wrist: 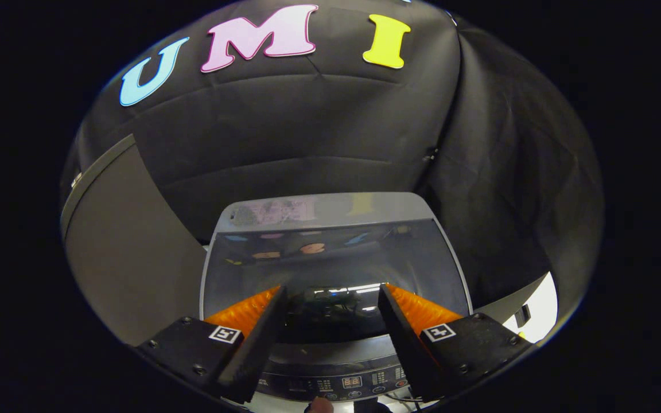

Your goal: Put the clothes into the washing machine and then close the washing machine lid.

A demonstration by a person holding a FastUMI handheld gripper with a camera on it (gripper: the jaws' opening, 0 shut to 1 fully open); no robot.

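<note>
A top-loading washing machine stands right below me, grey with a dark glass lid. The lid lies flat over the tub, and its glass mirrors the booth, so what is under it is hard to make out. My gripper hovers over the near half of the lid, open, with nothing between its fingers. The control panel with its small display and buttons runs across the machine's near edge, between the finger bases.
A tall grey panel stands close to the machine's left side. Black cloth hangs behind and to the right. A white surface lies low at the right. A fingertip pokes in under the control panel.
</note>
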